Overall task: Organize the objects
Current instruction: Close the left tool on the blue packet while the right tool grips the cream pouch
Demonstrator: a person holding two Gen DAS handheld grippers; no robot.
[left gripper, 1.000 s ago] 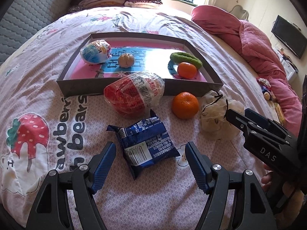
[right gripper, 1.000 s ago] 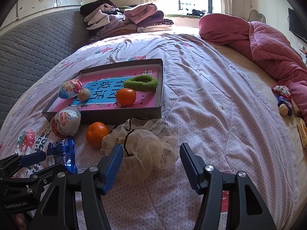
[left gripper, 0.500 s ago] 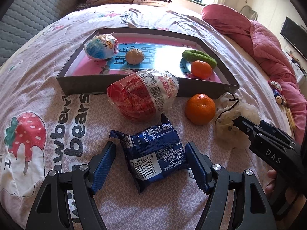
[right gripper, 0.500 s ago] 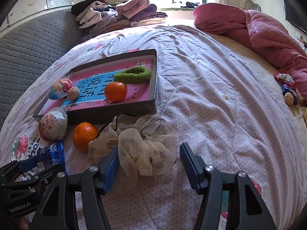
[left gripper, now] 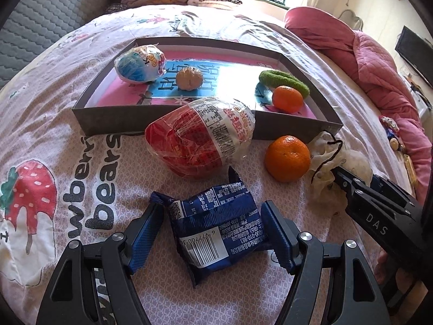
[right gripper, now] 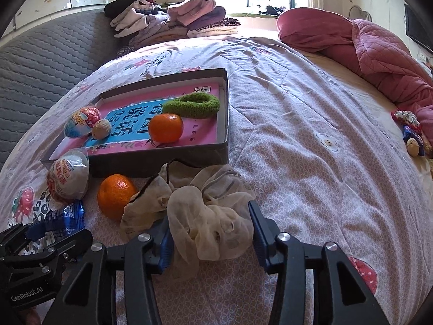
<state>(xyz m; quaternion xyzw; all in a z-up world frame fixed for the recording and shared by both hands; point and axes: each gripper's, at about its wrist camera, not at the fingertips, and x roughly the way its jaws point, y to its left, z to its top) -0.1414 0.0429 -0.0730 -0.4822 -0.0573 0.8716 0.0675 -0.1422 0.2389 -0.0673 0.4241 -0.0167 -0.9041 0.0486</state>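
Observation:
A blue snack packet [left gripper: 216, 230] lies on the pink bedspread between the fingers of my left gripper [left gripper: 213, 233], which is open around it. My right gripper [right gripper: 209, 235] is closing on a cream scrunchie [right gripper: 205, 216], and both pads touch the fabric. A loose orange [left gripper: 287, 158] and a red-and-white wrapped egg [left gripper: 200, 140] lie in front of the grey box [left gripper: 167, 127]. Inside the box are a blue wrapped egg [left gripper: 139, 65], a walnut [left gripper: 189, 78], a green scrunchie [left gripper: 284, 82] and a second orange [left gripper: 287, 98].
A pink quilt [right gripper: 379, 54] is heaped at the right of the bed. Folded clothes [right gripper: 176, 19] are stacked at the far end by the window. Small toys [right gripper: 411, 135] lie near the right edge. A grey padded headboard [right gripper: 40, 67] runs along the left.
Both grippers came down closer to the bed. The blue packet now sits deeper between the left fingers. The right jaws narrowed until they met the cream scrunchie.

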